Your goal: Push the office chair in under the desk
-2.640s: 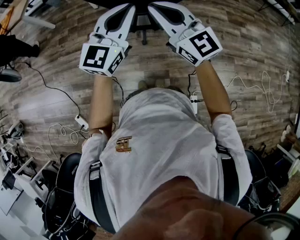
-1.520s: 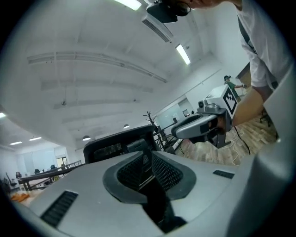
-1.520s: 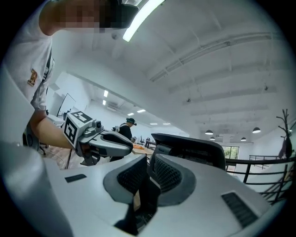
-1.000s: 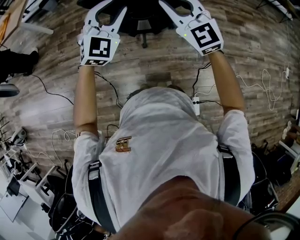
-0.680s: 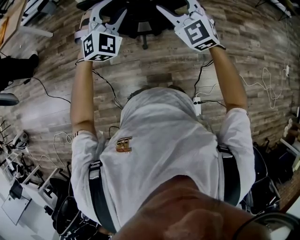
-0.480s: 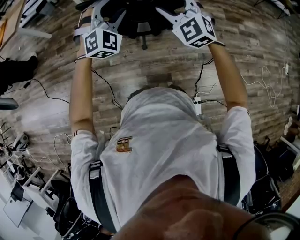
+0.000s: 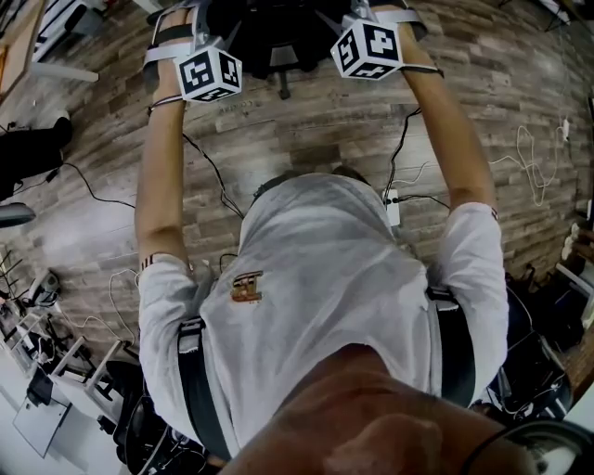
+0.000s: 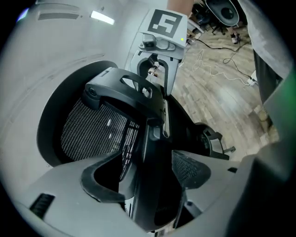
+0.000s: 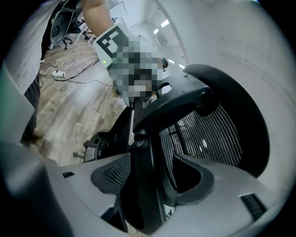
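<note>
The black office chair (image 7: 278, 28) stands at the top edge of the head view, its mesh back (image 8: 92, 129) turned towards me. My left gripper (image 8: 150, 178) straddles the chair back's black upright frame (image 8: 157, 185). Its jaws are opening, and gaps show beside the frame. My right gripper (image 9: 155, 180) straddles the same frame (image 9: 143, 194) from the other side, jaws also opening around it. In the head view only the two marker cubes (image 7: 209, 74) (image 7: 368, 48) show, at the end of outstretched arms. No desk is clearly visible.
Wooden plank floor with loose cables (image 7: 213, 176) and a white power strip (image 7: 393, 209) lies under me. More black chairs (image 7: 139, 427) crowd the lower left. A dark object (image 7: 28, 148) sits at the left edge.
Both arms have stretched forward, and the grippers have slid towards the top of the head view with the chair. The jaw tips have left the frame.
</note>
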`<state>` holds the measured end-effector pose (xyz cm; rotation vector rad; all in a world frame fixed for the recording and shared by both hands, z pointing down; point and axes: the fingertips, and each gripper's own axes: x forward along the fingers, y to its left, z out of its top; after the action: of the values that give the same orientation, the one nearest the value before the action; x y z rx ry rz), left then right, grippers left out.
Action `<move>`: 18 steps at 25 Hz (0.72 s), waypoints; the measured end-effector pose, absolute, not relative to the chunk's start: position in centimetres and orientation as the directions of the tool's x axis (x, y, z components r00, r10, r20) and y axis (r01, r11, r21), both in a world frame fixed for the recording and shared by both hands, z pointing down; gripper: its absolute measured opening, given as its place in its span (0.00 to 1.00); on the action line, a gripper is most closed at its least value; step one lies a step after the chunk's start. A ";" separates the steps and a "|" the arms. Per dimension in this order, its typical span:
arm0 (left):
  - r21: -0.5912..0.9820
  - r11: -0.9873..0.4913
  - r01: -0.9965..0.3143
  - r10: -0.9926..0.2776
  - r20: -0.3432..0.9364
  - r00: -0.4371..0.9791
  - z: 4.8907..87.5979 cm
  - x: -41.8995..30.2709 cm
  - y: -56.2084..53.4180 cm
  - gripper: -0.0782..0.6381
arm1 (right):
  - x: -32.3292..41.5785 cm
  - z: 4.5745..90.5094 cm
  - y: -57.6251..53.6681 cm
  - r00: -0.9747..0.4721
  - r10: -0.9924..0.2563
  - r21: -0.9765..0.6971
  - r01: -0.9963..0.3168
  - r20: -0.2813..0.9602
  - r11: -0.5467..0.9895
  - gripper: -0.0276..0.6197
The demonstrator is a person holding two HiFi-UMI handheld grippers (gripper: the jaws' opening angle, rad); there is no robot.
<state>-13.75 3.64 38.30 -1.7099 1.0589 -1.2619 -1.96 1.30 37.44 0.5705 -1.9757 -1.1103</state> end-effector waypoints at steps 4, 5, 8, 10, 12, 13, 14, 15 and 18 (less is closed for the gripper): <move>-0.915 -0.374 -0.148 -0.923 0.352 0.157 38.9 -14.3 2.8 0.58 | -2.1 38.1 0.3 -0.558 -0.719 0.871 0.015 0.414 0.491 0.45; -0.916 -0.376 -0.139 -0.922 0.355 0.154 39.1 -14.4 2.6 0.58 | -2.1 38.2 0.0 -0.549 -0.726 0.875 0.022 0.414 0.483 0.45; -0.917 -0.379 -0.120 -0.921 0.362 0.143 39.7 -14.7 1.8 0.59 | -1.9 38.7 -1.0 -0.529 -0.742 0.883 0.032 0.413 0.468 0.45; -0.918 -0.381 -0.115 -0.921 0.365 0.138 40.1 -14.9 1.2 0.59 | -1.9 39.2 -1.6 -0.517 -0.747 0.883 0.036 0.417 0.468 0.45; -0.918 -0.381 -0.111 -0.921 0.366 0.136 40.2 -15.0 0.9 0.59 | -1.9 39.7 -2.1 -0.505 -0.753 0.884 0.042 0.421 0.466 0.45; -0.918 -0.380 -0.109 -0.921 0.365 0.137 40.2 -15.0 0.7 0.59 | -1.9 39.9 -2.3 -0.503 -0.756 0.886 0.044 0.420 0.462 0.45; -0.919 -0.379 -0.109 -0.921 0.363 0.139 40.2 -15.0 0.5 0.59 | -1.9 40.0 -2.5 -0.502 -0.758 0.888 0.046 0.416 0.457 0.45; -0.920 -0.376 -0.108 -0.922 0.360 0.141 40.2 -14.9 0.1 0.59 | -1.9 40.0 -2.7 -0.502 -0.760 0.891 0.048 0.412 0.452 0.45; -0.926 -0.363 -0.108 -0.926 0.345 0.150 40.3 -15.1 -1.1 0.59 | -2.2 40.3 -3.8 -0.500 -0.770 0.903 0.062 0.396 0.424 0.45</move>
<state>-15.12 -1.12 40.30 -1.6349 1.0140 -1.3024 -2.20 -3.83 40.25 0.6101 -1.7978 -1.1875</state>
